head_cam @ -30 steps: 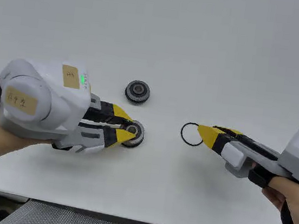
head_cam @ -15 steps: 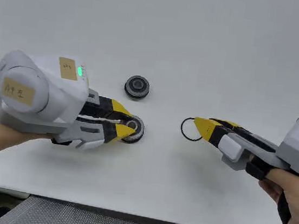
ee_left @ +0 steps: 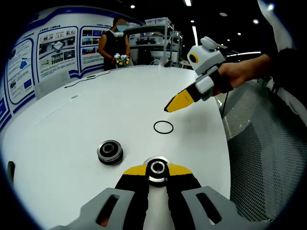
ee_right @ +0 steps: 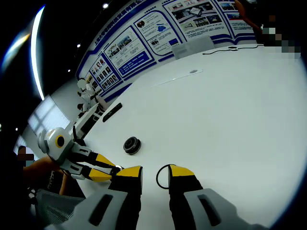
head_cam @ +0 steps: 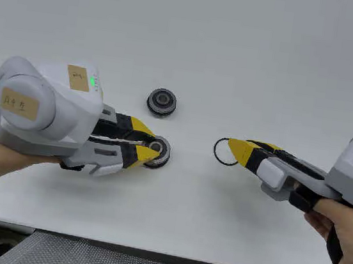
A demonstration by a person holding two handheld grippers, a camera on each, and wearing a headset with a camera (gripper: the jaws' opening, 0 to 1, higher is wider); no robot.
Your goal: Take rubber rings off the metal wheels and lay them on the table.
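Left gripper (head_cam: 147,152) pinches a metal wheel (head_cam: 159,149) on the table (head_cam: 268,66), while right gripper (head_cam: 242,150), jaws slightly parted, hovers beside a loose rubber ring (ee_left: 163,132).

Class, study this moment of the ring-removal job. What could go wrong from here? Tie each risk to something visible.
The left claw pinches the silvery metal wheel with only its yellow tips, so the wheel might slip out. The right claw hovers close beside the thin black rubber ring lying on the white table; withdrawing carelessly could snag and drag it.
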